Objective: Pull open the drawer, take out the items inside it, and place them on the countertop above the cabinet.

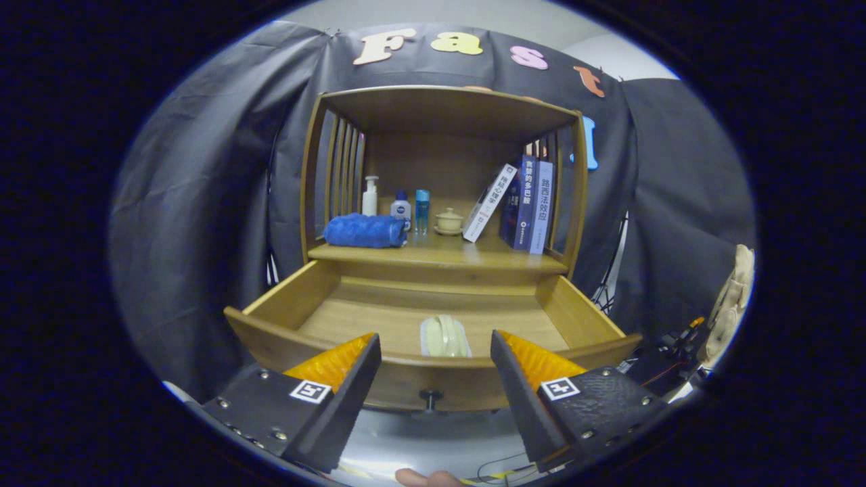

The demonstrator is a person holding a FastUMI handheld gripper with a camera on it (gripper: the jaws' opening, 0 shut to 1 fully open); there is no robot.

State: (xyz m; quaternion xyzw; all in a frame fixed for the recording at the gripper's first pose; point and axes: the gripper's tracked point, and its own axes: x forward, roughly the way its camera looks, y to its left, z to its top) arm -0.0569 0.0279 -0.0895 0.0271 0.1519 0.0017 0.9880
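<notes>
Gripper [436,352] spread wide, empty, before the open drawer [433,368].
Pale packet [444,337] inside; blue towel [365,230], bottles [400,205], lidded cup [448,220], books [528,203] on countertop [440,258].

Staged booth, dark cloth wall [203,203], wooden cabinet [443,111], loose cables [609,291]
</notes>
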